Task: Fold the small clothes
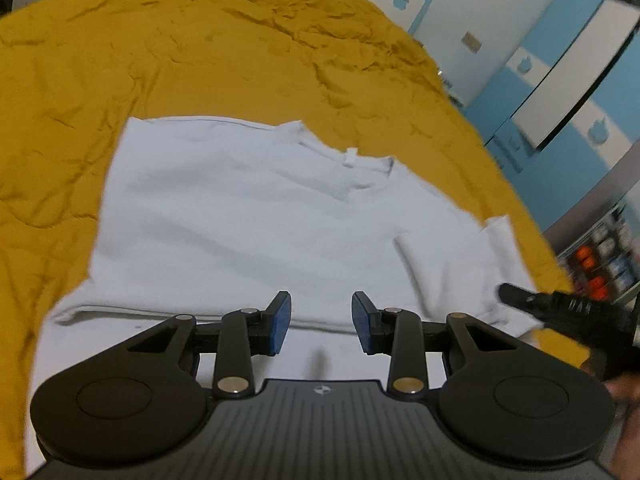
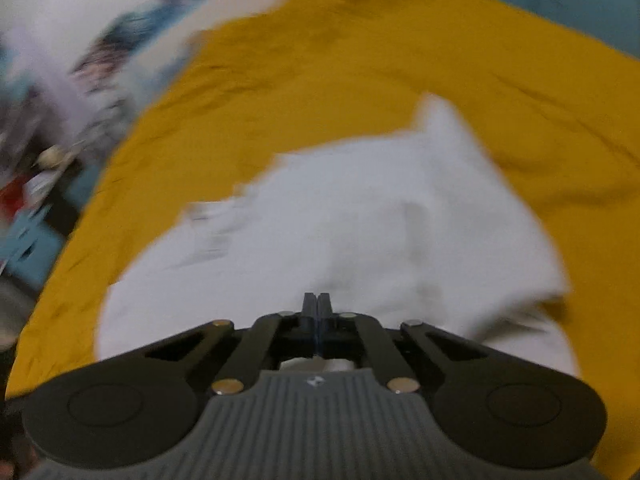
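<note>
Folding looks to be partway along: a white shirt (image 1: 248,216) lies spread on a mustard-yellow bedcover (image 1: 120,60), collar and its small label away from the left wrist camera, bottom hem nearest it. On the shirt's left side the edge is straight with no sleeve showing, so that sleeve has probably been tucked in already, though this is a judgement from the outline. On the other side a short sleeve (image 1: 496,240) sticks outward toward the bed's edge. The left gripper (image 1: 321,326) hangs just above the hem with its blue-padded fingers apart and nothing between them. The right gripper (image 2: 317,306) has its fingers pressed together; a bit of white cloth shows behind them near the hinge, and the fabric in front rises toward the tips, so it seems clamped on the shirt, but that view is smeared with motion blur and I cannot tell exactly which part it holds. From the left view its dark tip sits at the shirt's lower right corner, near the sleeve. The step in hand is likely folding this right side over the body. Next, the pinched edge would need carrying across toward the middle and laying flat, with the free gripper steadying the hem. The shirt's long axis runs from hem to collar, pointing away from the person and slightly rightward.
</note>
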`<move>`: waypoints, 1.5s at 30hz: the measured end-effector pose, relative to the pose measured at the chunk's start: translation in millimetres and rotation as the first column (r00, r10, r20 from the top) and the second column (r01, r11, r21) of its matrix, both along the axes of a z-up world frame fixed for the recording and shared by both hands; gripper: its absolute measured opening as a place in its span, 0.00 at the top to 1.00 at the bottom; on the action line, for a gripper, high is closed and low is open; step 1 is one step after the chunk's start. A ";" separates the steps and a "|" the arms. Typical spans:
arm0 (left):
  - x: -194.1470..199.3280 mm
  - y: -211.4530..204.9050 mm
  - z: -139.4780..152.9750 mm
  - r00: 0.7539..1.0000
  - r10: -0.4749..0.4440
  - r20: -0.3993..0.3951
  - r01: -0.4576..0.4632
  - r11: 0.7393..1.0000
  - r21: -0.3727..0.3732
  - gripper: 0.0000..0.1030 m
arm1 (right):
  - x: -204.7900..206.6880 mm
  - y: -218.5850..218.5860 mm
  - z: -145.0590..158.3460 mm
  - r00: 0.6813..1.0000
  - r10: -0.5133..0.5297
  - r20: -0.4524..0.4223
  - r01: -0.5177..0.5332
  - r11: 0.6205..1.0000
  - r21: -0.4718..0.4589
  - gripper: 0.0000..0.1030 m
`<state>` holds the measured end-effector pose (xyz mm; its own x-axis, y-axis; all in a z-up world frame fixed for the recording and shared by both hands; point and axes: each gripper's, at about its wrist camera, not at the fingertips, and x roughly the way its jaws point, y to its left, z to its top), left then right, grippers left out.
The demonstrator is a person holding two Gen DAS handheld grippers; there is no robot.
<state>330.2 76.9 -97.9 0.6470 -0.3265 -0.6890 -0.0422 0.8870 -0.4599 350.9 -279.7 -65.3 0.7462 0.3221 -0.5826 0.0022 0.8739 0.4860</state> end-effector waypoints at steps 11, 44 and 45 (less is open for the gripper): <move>-7.0 10.8 -0.5 0.999 0.051 0.007 -0.051 0.997 0.063 0.60 | 0.1 40.2 7.3 0.999 -0.030 0.041 0.036 0.990 -0.135 0.64; -12.0 67.2 -22.6 0.992 0.116 -0.051 -0.127 0.934 -0.334 0.40 | -24.6 135.7 3.2 0.916 0.398 0.041 -0.392 0.913 -0.115 0.64; -8.8 65.3 -25.8 0.992 0.113 -0.059 -0.126 0.928 -0.351 0.38 | -27.2 125.0 5.5 0.924 0.379 0.048 -0.372 0.921 -0.116 0.63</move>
<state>321.4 142.2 -123.8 0.6724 -0.4750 -0.5677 -0.1610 0.6547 -0.7385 323.7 -154.7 -59.8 0.6212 0.5276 -0.5794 -0.3661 0.8492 0.3807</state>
